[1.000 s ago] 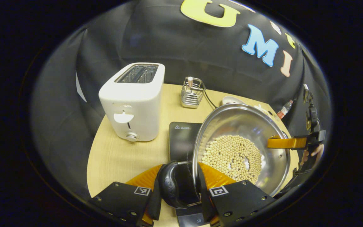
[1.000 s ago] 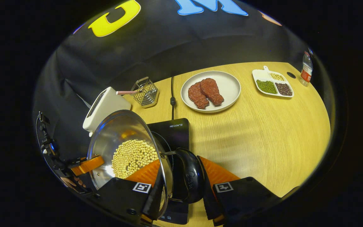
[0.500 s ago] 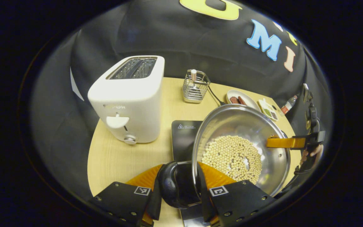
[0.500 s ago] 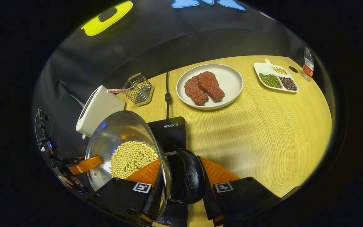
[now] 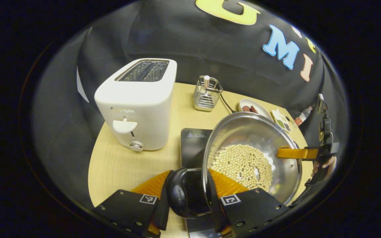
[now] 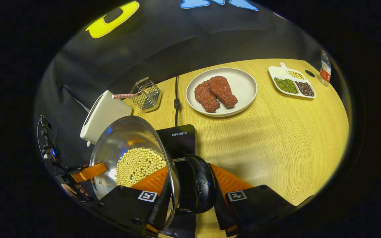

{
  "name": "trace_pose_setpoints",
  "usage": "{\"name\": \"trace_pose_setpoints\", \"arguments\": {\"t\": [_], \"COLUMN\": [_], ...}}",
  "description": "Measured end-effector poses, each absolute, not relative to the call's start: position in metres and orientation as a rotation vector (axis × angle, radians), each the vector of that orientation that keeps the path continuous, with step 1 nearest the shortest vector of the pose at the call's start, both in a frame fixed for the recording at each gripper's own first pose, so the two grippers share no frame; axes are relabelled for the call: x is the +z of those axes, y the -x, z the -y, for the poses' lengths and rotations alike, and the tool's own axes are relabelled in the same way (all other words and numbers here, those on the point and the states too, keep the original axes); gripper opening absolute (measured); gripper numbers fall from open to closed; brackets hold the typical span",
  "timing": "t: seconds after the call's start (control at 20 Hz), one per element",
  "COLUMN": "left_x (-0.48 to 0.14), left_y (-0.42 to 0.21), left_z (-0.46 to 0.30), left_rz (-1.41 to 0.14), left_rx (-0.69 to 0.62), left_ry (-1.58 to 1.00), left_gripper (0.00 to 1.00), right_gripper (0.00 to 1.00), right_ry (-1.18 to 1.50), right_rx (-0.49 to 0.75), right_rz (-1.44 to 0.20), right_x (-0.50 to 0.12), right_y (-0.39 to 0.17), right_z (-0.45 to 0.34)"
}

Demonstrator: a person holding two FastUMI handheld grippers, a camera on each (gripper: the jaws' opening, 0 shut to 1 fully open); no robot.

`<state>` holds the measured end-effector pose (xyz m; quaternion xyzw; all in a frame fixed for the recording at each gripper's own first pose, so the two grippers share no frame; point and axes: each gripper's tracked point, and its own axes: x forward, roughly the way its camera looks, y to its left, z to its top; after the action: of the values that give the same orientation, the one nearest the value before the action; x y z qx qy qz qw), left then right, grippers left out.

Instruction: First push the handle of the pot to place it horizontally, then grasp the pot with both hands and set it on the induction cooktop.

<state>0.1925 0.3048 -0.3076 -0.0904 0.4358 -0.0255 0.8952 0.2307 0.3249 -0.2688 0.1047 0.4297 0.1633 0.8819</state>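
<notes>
Your left gripper (image 5: 190,198) was clamped on one rounded glossy handle (image 5: 179,197), your right gripper (image 6: 190,198) on the other (image 6: 203,188). The shiny steel pot (image 5: 253,132), holding small round beans (image 5: 241,167), sat over the flat cooktop (image 5: 193,142) on the wooden table (image 6: 276,138).

Black tongs (image 5: 186,195); square markers; silver screws.

The black induction cooktop (image 6: 180,142) carries the white brand word "HEGON" near its far edge.
</notes>
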Motion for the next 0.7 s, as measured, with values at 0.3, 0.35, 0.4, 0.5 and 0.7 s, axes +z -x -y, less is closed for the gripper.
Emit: {"name": "trace_pose_setpoints", "arguments": {"t": [0.3, 0.35, 0.4, 0.5, 0.7], "left_x": [-0.305, -0.305, -0.301, -0.289, -0.256], "left_y": [-0.189, -0.188, -0.185, -0.185, -0.184], "left_z": [-0.320, -0.318, -0.316, -0.317, -0.313], "left_rz": [-0.910, -0.911, -0.909, -0.887, -0.808], "left_rx": [0.048, 0.051, 0.057, 0.070, 0.101], "left_ry": [0.146, 0.151, 0.150, 0.126, 0.068], "left_gripper": [0.71, 0.82, 0.82, 0.82, 0.82], "right_gripper": [0.97, 0.98, 0.98, 0.98, 0.98], "right_ry": [-0.177, -0.166, -0.156, -0.135, -0.120], "right_rx": [0.346, 0.347, 0.349, 0.350, 0.365], "right_rz": [-0.871, -0.858, -0.846, -0.822, -0.786], "right_x": [-0.258, -0.254, -0.250, -0.240, -0.218], "right_y": [-0.226, -0.225, -0.223, -0.218, -0.205], "right_z": [-0.313, -0.309, -0.306, -0.297, -0.280]}}
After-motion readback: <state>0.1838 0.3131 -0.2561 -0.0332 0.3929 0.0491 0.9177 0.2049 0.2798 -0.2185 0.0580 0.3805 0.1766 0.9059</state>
